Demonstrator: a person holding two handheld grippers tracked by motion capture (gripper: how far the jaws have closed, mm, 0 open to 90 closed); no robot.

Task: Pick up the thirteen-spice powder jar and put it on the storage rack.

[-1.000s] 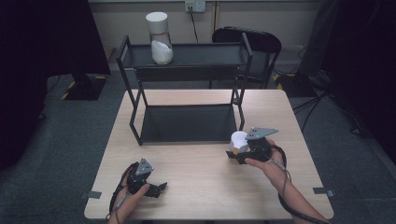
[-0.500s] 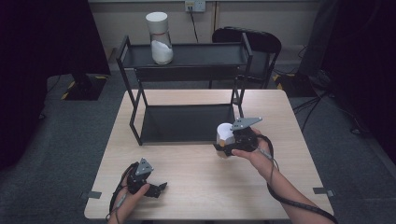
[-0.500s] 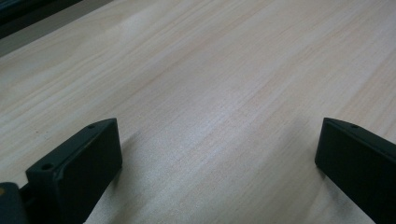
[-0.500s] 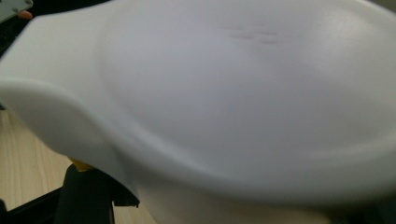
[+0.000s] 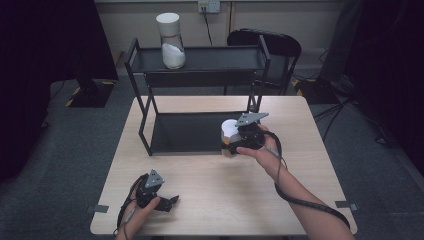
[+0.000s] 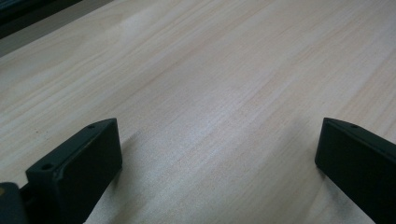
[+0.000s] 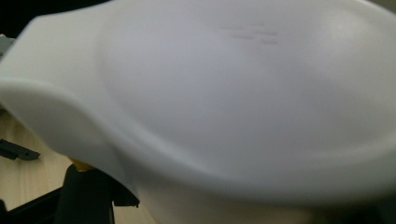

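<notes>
My right gripper [image 5: 231,144] is shut on a white-lidded jar [image 5: 229,131] and holds it just above the table, at the front right corner of the black two-tier rack [image 5: 200,75]. In the right gripper view the jar's white lid [image 7: 224,93] looms close and blurred. A second, taller jar [image 5: 171,40] with a white lid and white contents stands on the rack's top shelf at the left. My left gripper [image 5: 169,203] rests on the table [image 5: 220,195] near the front left, and in the left gripper view its jaws [image 6: 215,158] stand wide apart over bare wood.
The rack's lower shelf [image 5: 190,132] is a dark tray behind the held jar. A black chair [image 5: 270,45] stands behind the table at the right. A black cable [image 5: 300,200] trails along the right forearm.
The right gripper has carried the jar leftward and slightly upward, from the table's right side to the rack's front right corner. The left gripper has stayed put.
</notes>
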